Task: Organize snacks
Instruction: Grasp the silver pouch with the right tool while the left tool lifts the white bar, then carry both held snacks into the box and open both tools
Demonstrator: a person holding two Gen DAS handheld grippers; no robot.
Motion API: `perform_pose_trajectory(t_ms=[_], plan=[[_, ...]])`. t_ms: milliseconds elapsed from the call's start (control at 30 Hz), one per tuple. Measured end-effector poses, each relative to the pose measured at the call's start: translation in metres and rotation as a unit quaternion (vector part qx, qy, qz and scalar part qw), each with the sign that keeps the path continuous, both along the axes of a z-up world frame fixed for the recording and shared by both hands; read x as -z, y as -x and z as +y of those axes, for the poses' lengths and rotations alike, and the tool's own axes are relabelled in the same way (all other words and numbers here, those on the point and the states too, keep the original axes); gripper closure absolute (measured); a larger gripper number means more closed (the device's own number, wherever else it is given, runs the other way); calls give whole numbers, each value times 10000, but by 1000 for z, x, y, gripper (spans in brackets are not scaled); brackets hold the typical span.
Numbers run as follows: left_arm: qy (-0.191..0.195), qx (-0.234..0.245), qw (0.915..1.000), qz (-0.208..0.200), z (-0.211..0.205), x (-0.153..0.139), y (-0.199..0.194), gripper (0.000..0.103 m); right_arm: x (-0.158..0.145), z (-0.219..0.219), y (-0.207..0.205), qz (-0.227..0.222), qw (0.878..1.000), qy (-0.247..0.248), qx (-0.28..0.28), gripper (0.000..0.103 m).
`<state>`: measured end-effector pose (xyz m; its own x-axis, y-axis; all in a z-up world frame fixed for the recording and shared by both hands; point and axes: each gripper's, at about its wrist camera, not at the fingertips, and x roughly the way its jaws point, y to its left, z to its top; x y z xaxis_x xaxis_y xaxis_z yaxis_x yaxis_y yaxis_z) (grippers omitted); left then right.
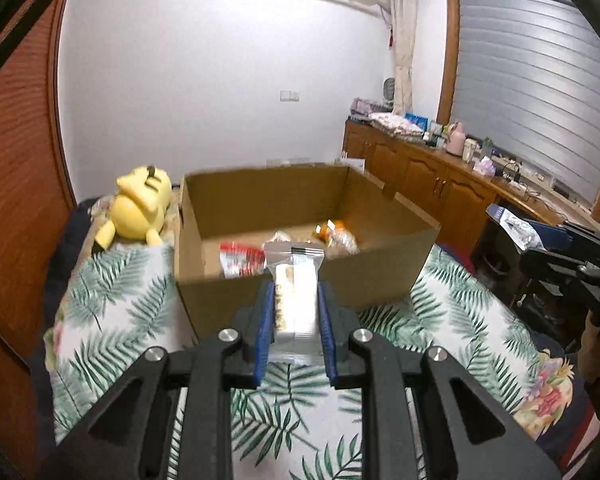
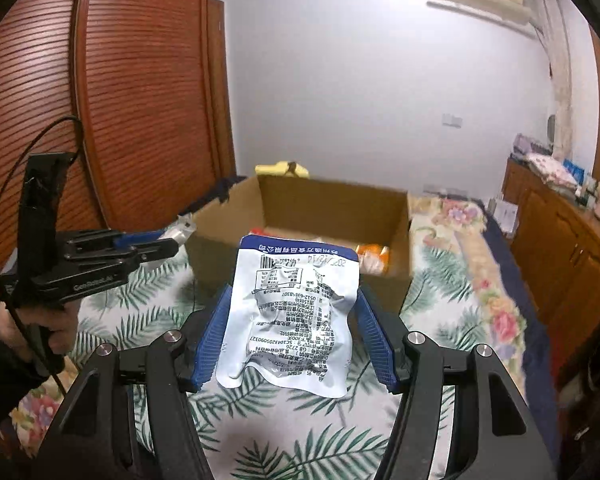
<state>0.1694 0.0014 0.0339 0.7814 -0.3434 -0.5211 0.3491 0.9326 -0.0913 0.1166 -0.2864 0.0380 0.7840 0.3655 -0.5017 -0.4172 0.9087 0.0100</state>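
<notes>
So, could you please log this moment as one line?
left gripper: shut on snack bar | right gripper: shut on white pouch | cardboard box: ahead, holds snacks

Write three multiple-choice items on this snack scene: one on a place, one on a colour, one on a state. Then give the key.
1. Where does the plush toy lie?
A. inside the cardboard box
B. on the bed beside the cardboard box
C. on the cabinet

2. What colour is the plush toy?
A. yellow
B. green
C. pink

3. What does the left gripper hold?
A. nothing
B. an orange packet
C. a slim white snack bar

Key: B, it rests against the box's outer left wall; A, its body is plainly yellow; C, the blue pads press on the bar's sides.
</notes>
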Motion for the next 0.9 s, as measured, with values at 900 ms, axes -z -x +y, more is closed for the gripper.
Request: perform_pose_trajectory(t_ms=[900], plan=[[-76,228,9994,229,-35,-34,-109,84,-11,11,-115,173,9998,-45,93,40]])
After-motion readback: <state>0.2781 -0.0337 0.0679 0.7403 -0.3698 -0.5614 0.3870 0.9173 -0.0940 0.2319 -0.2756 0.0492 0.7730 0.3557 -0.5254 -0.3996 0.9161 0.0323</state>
